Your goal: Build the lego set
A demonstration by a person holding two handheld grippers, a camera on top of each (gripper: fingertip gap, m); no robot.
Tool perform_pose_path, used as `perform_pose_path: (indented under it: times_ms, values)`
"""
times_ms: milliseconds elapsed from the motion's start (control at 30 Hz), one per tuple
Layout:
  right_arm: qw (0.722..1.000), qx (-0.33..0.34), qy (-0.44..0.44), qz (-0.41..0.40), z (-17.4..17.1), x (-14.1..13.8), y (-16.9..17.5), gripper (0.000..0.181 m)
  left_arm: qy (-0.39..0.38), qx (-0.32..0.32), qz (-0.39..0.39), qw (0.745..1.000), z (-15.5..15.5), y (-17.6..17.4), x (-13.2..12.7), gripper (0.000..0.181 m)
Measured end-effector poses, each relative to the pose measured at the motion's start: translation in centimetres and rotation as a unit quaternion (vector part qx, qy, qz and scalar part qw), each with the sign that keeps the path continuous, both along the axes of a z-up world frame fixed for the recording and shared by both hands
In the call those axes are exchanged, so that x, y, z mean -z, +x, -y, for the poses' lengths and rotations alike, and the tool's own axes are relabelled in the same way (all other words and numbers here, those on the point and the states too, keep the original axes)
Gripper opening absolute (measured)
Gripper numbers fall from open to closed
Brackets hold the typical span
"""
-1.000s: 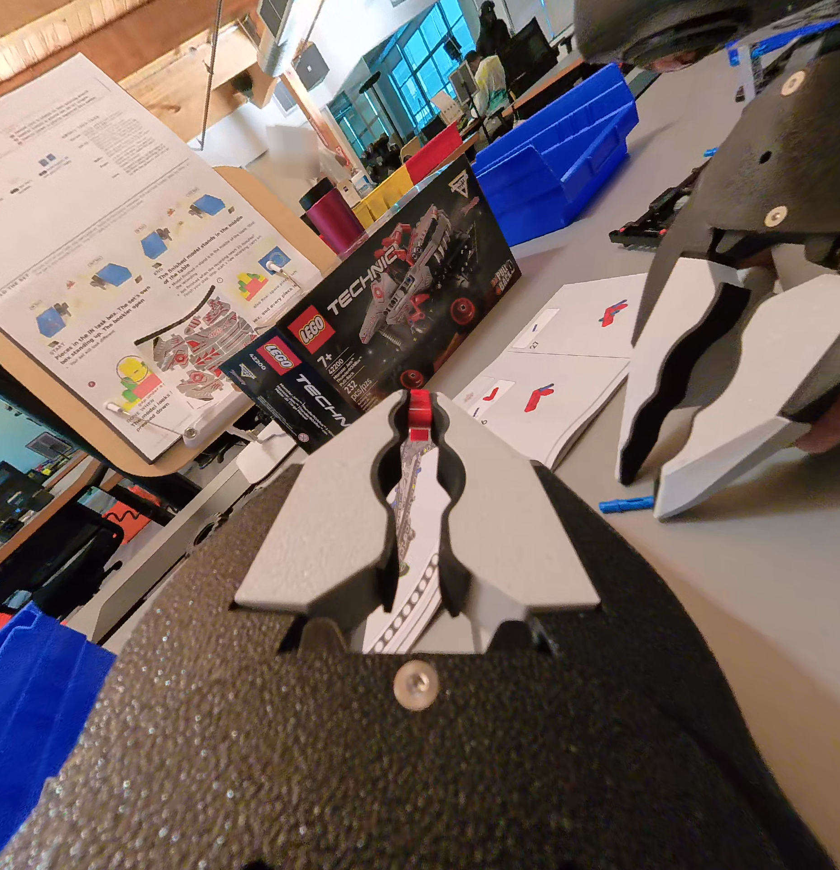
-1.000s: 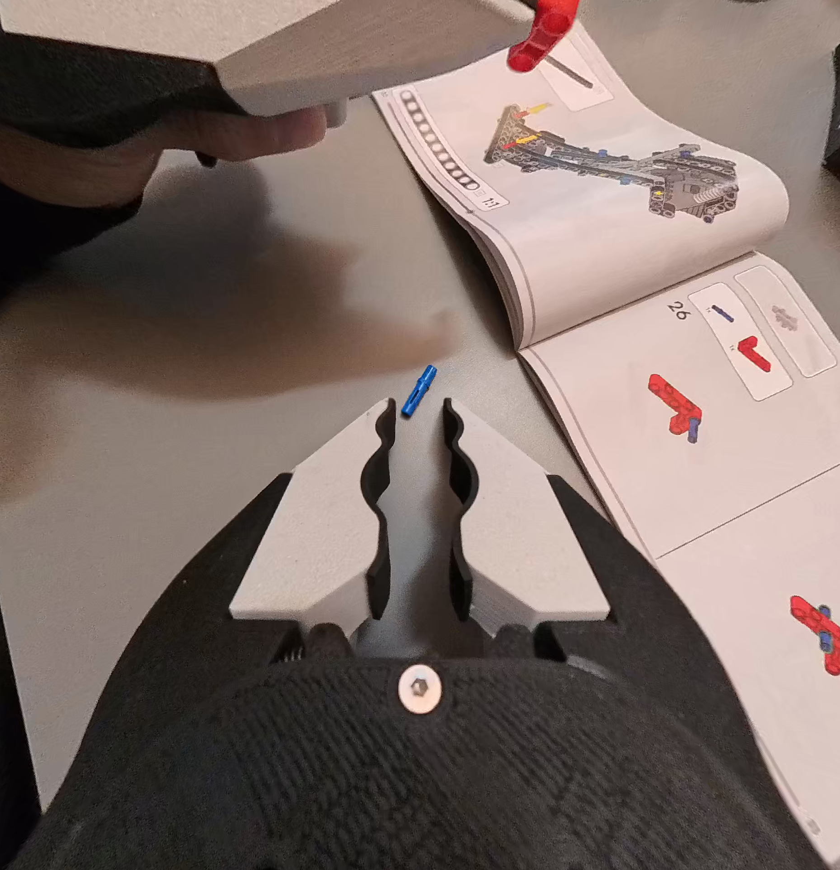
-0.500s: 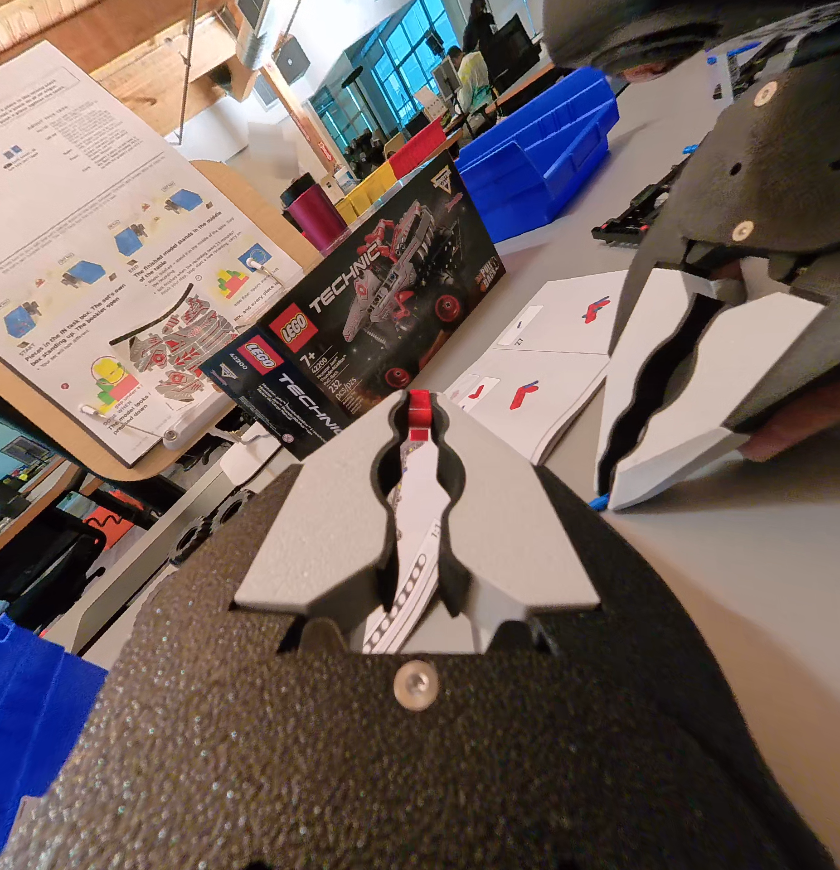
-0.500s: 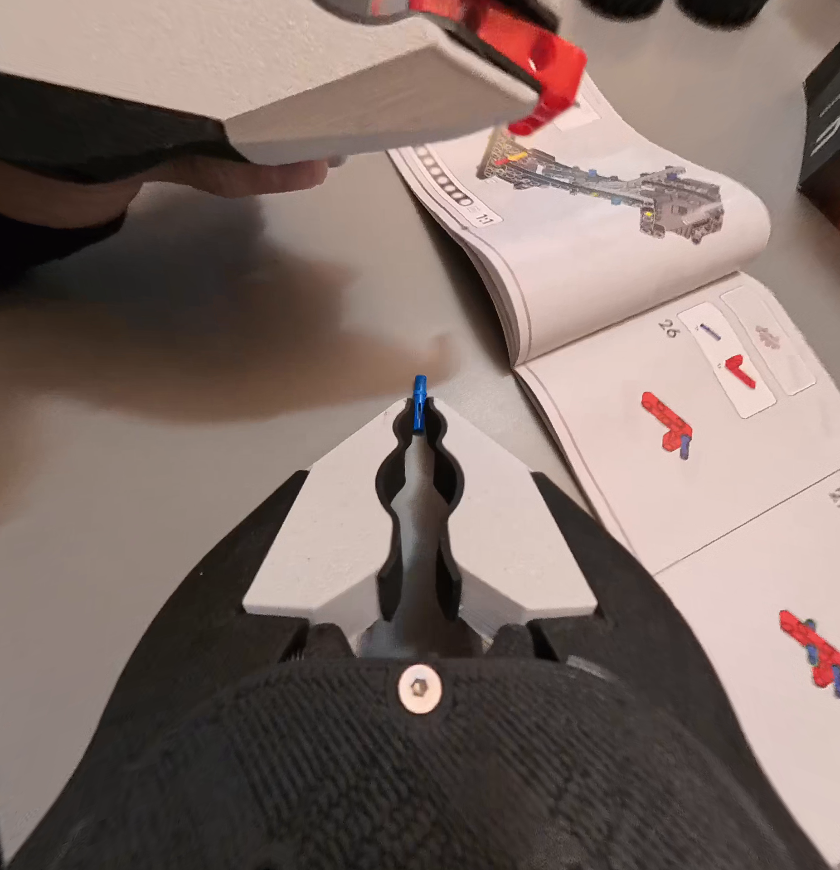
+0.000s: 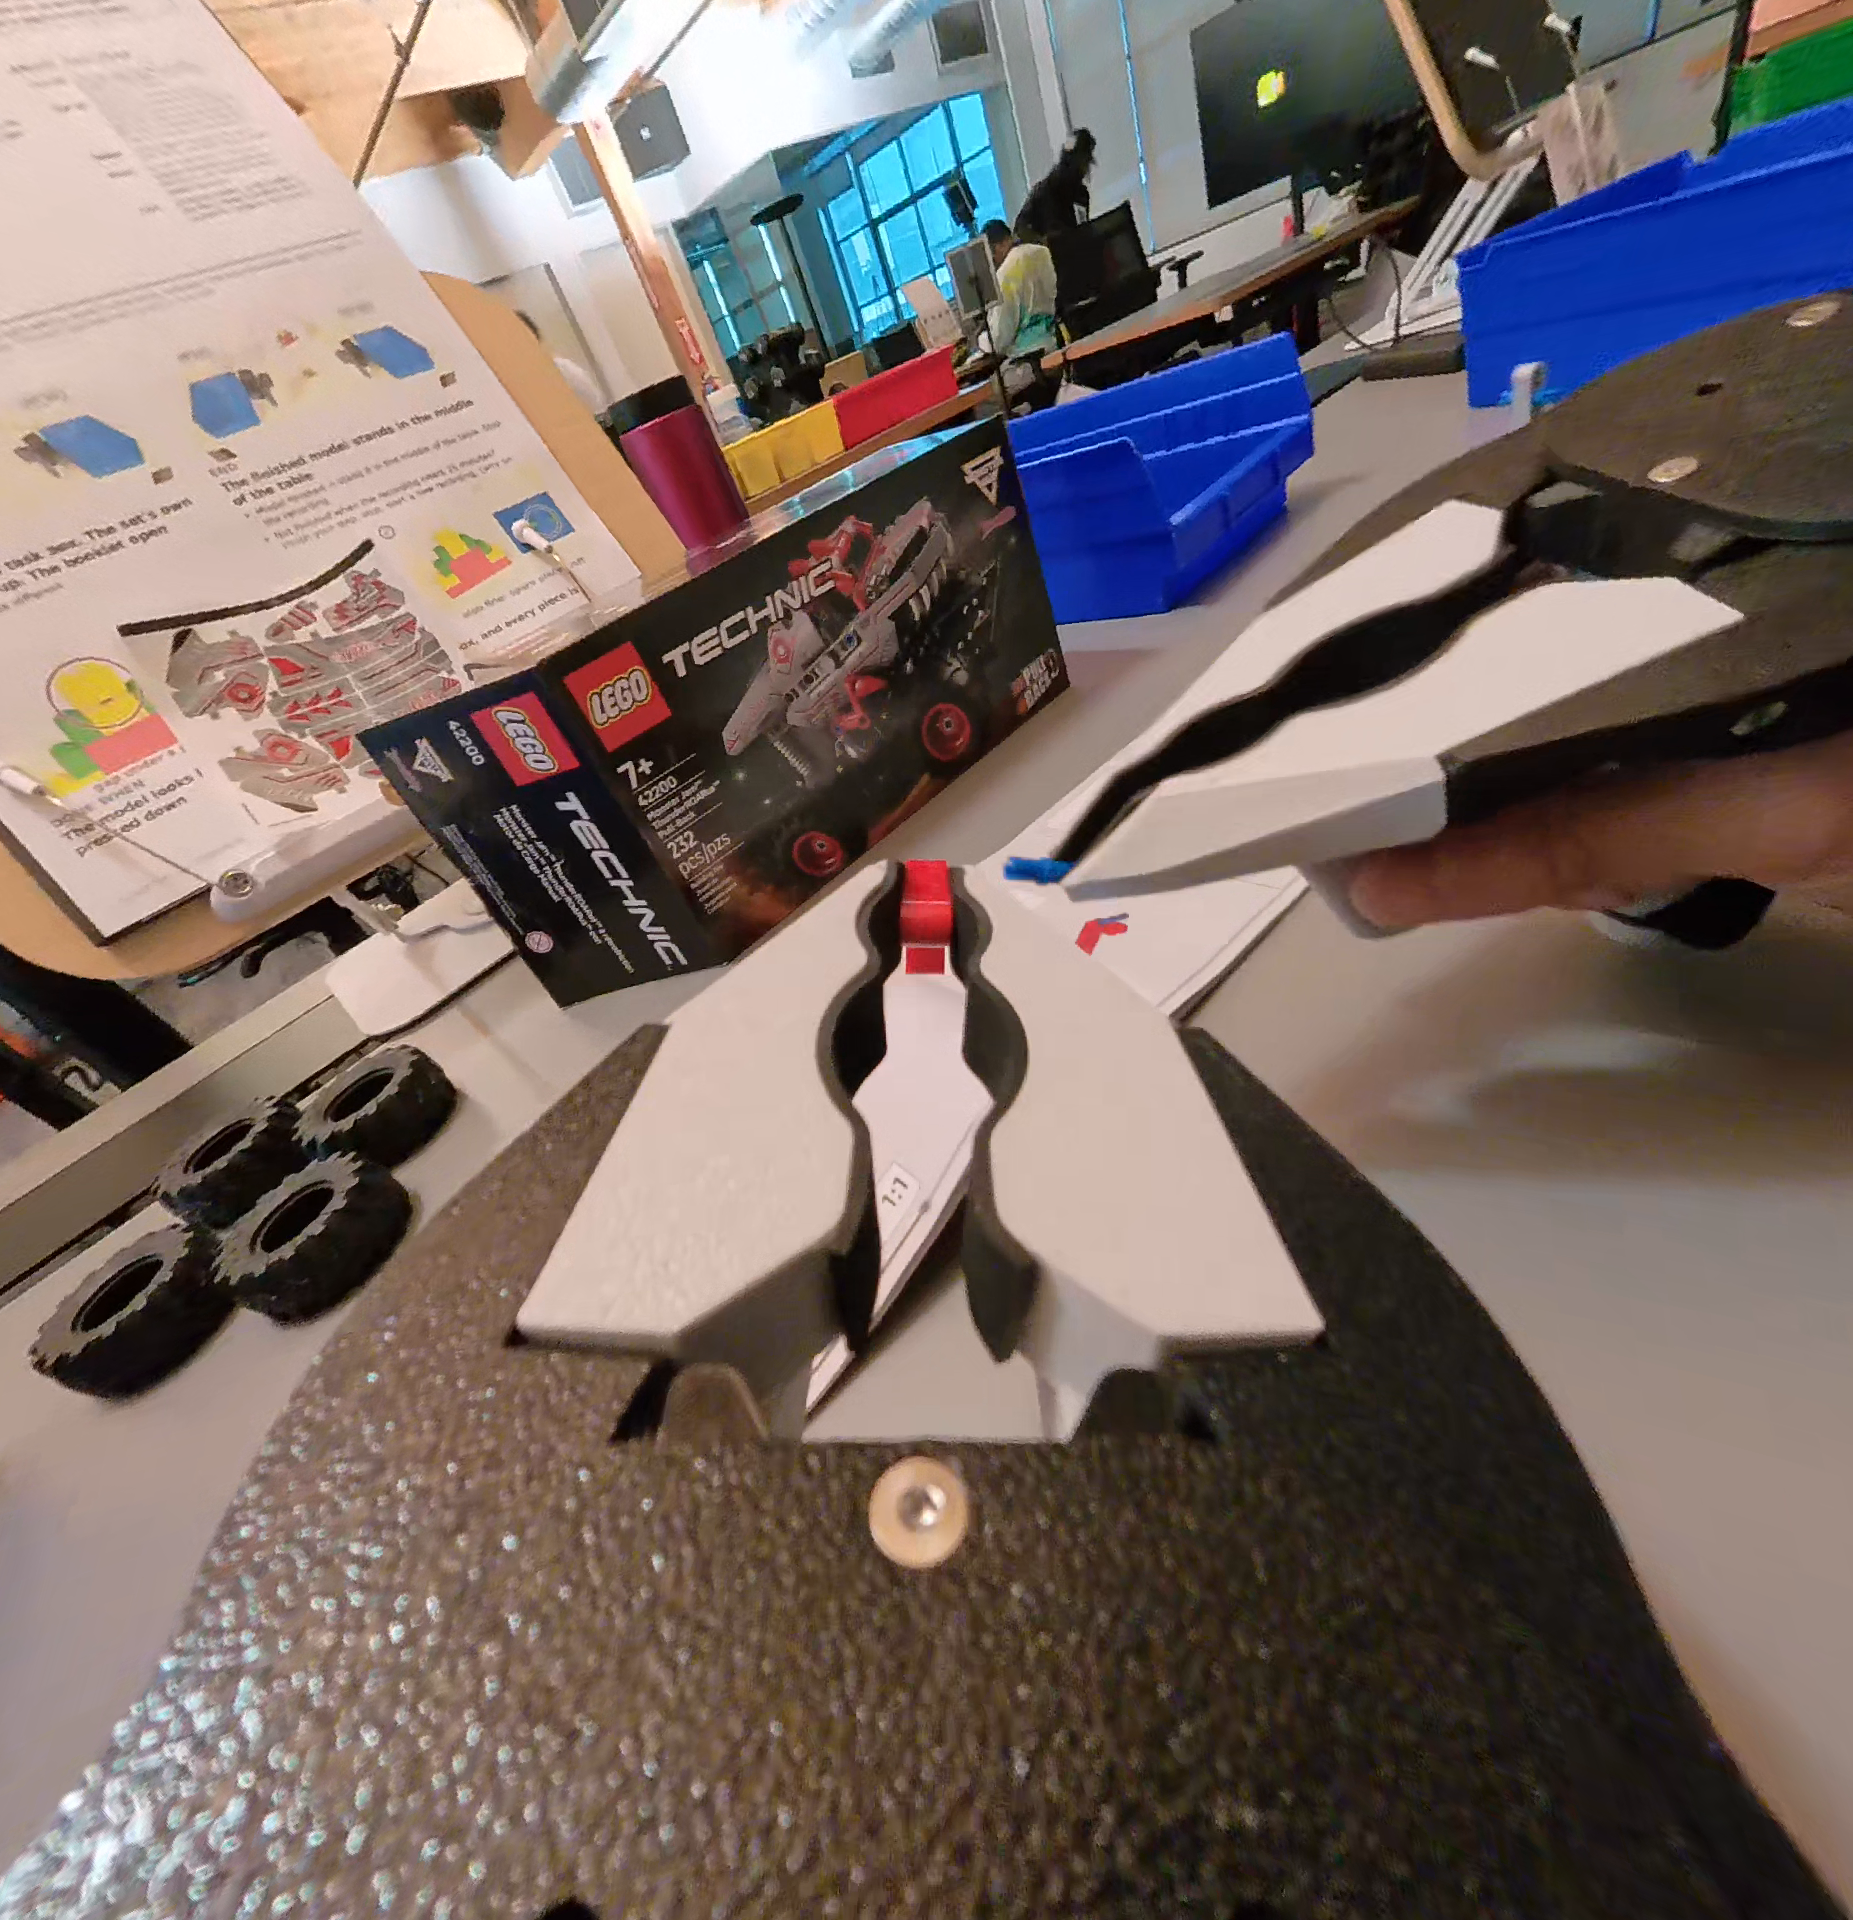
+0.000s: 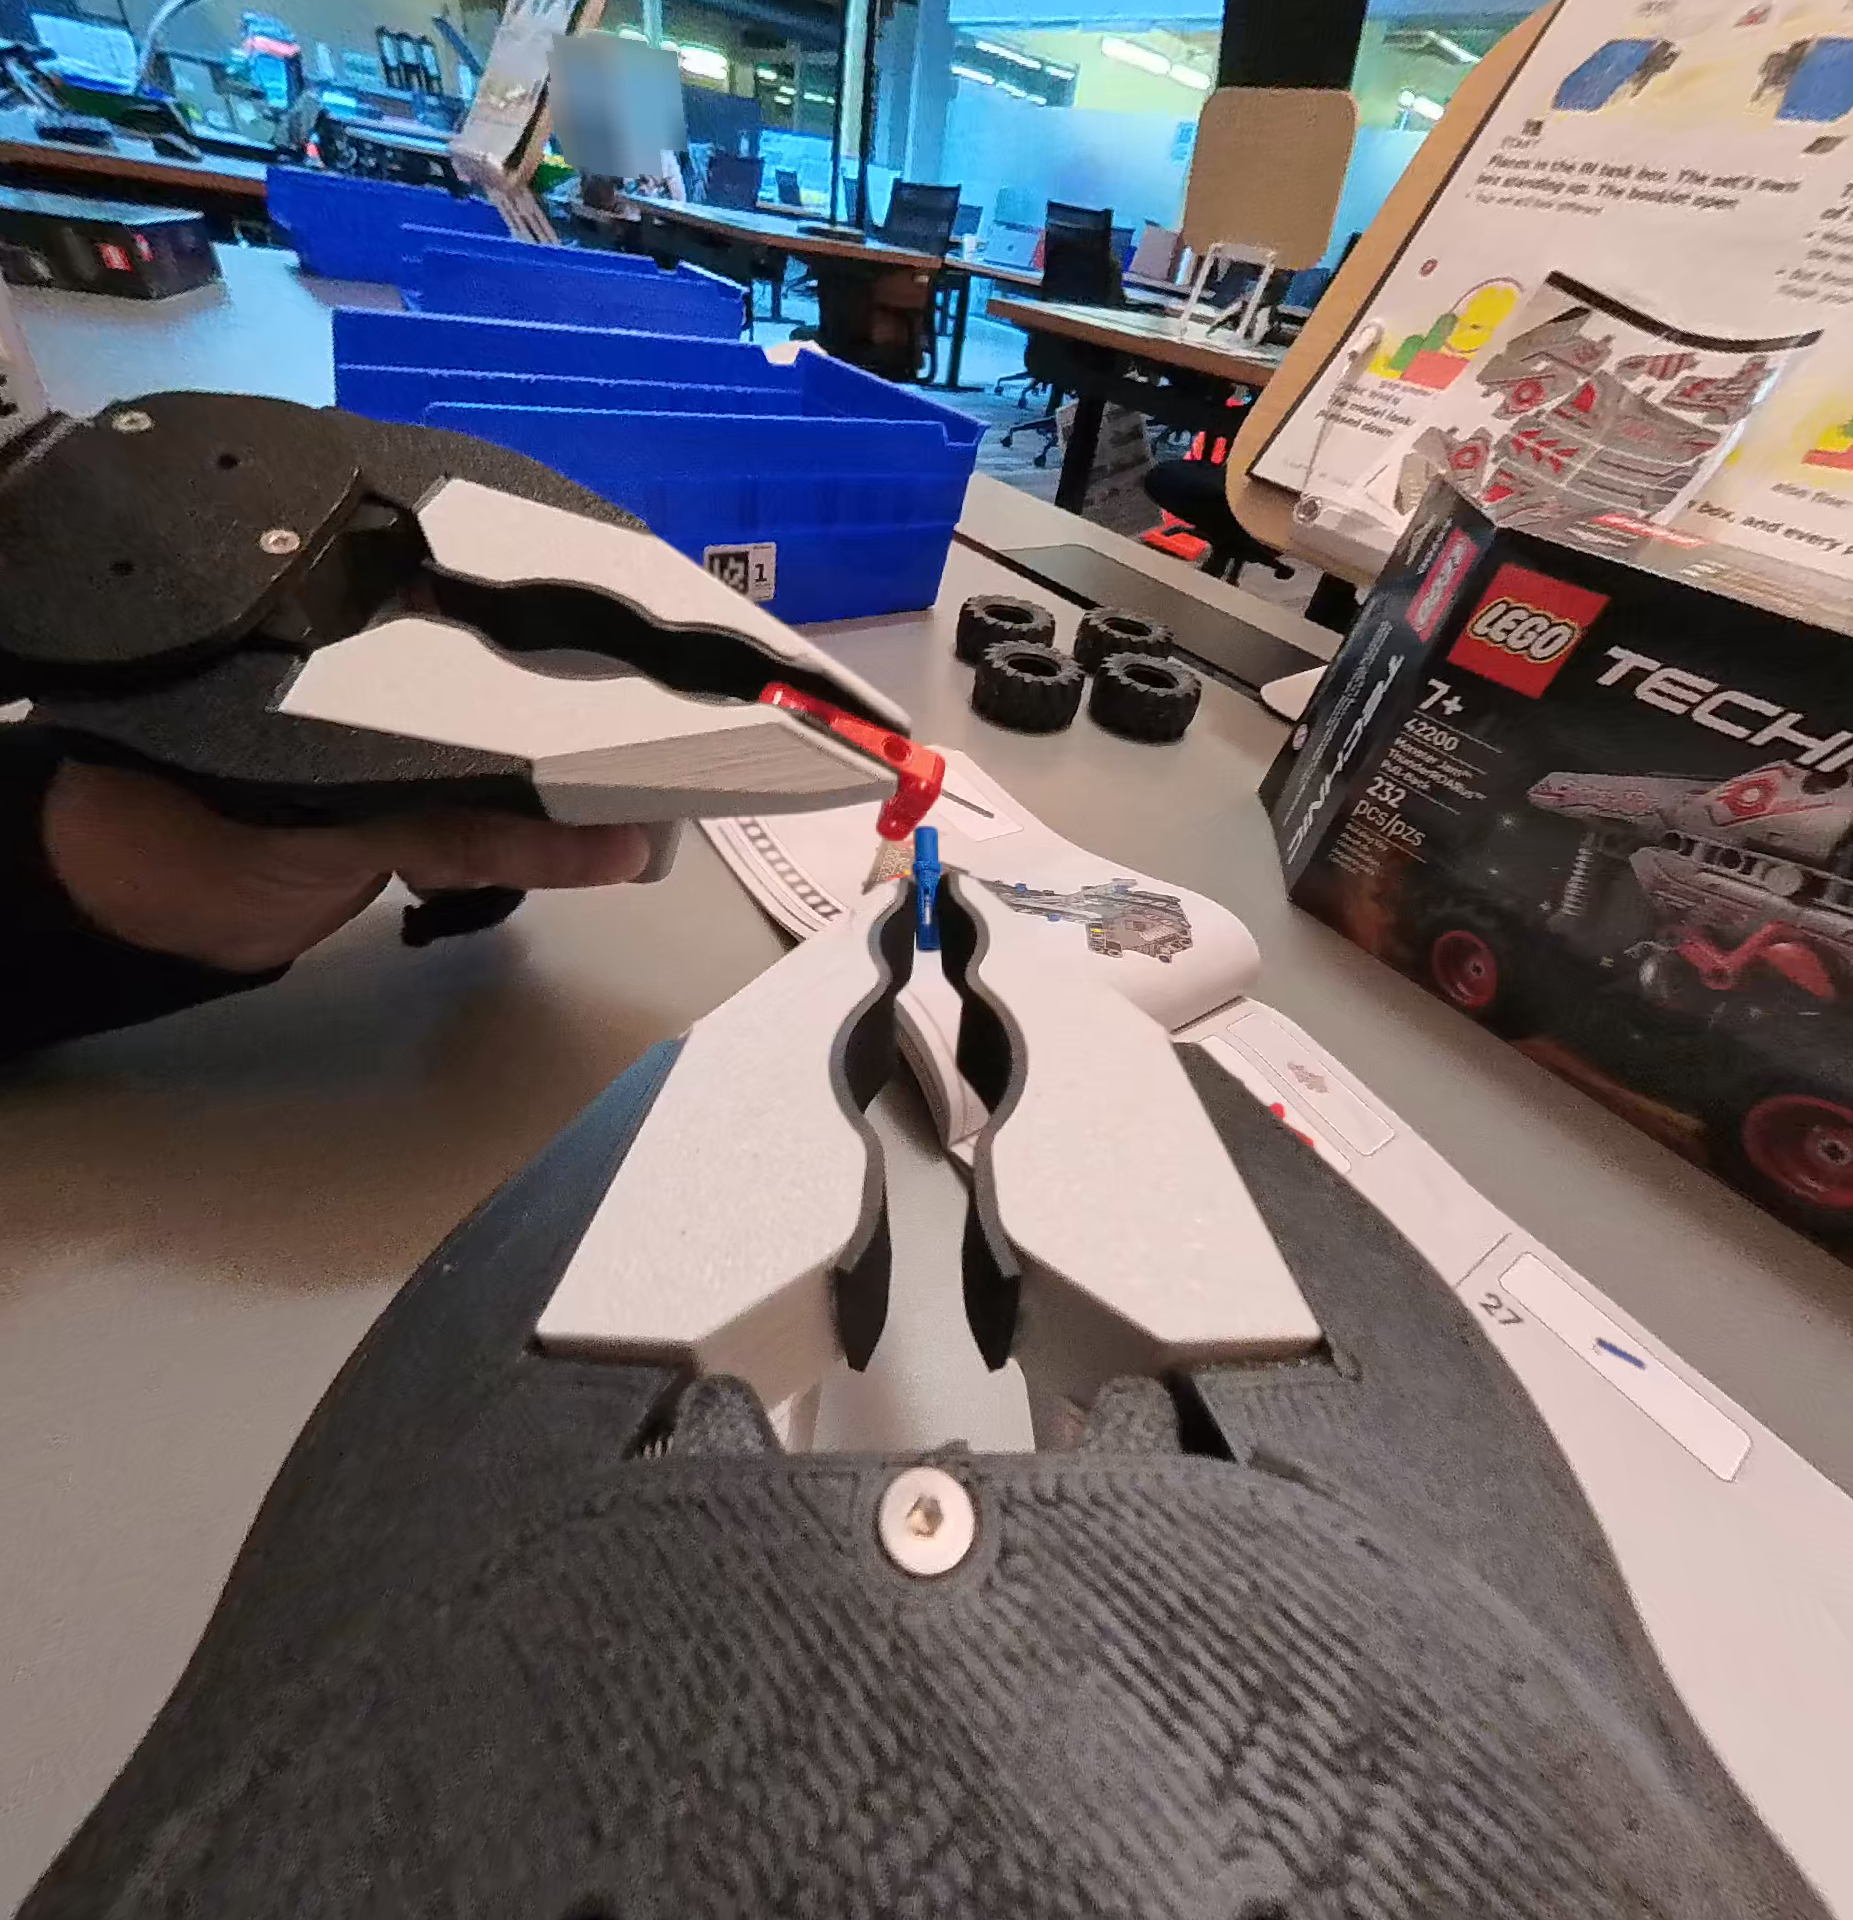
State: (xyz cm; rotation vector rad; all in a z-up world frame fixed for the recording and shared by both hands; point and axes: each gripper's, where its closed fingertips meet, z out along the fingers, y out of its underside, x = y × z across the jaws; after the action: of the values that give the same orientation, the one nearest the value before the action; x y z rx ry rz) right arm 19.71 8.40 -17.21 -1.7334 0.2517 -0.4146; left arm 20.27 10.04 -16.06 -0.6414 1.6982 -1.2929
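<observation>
My left gripper [image 5: 924,891] is shut on a small red L-shaped piece [image 5: 924,912], held above the table. In the right wrist view the same red piece [image 6: 906,781] sticks out of the left gripper's tips [image 6: 880,753] with its short leg pointing down. My right gripper [image 6: 927,896] is shut on a thin blue pin [image 6: 926,881], held upright just under the red piece. The blue pin [image 5: 1028,868] also shows at the right gripper's tips [image 5: 1067,871] in the left wrist view, a short way right of the red piece. The open instruction booklet [image 6: 1161,925] lies beneath both.
The black set box [image 5: 756,717] stands behind the booklet. Several black tyres [image 5: 267,1205] lie on the grey table at the left. Blue bins [image 5: 1150,488] stand farther back. An instruction board [image 5: 153,436] leans at the back left. My two grippers' fingertips are within a few centimetres of each other.
My right gripper closed on the blue pin on the table, lifted it and turned level, bringing it up under the red piece. My left gripper kept hold of the red piece.
</observation>
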Motion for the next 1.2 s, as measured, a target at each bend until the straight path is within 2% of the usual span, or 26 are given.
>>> perform_pose_path:
  times_ms: [233,533,733,800,933,1200]
  values:
    - [1.000,-0.004,0.007,-0.006,0.0,0.0,-0.1,0.003,0.025,0.020,0.013,0.999,1.1,-0.5,0.1,0.005]
    - [1.000,0.005,0.006,-0.005,0.0,-0.1,-0.1,0.002,0.091,-0.002,0.046,0.995,1.3,-0.5,0.0,0.005]
    - [0.999,0.028,-0.020,0.037,0.2,-0.2,0.1,0.002,0.027,0.002,0.022,0.999,1.8,-0.5,-0.2,0.005]
    - [0.998,0.029,-0.029,0.040,0.1,0.0,0.1,0.002,0.058,-0.009,0.027,0.998,1.6,-0.4,0.1,0.005]
    - [0.999,0.020,-0.025,0.020,0.1,0.3,0.1,0.002,0.176,-0.048,0.072,0.981,1.4,-0.3,0.4,0.005]
    - [0.997,0.029,-0.057,0.035,0.2,1.0,0.3,0.002,0.191,-0.037,0.056,0.979,1.5,-0.2,1.1,0.005]
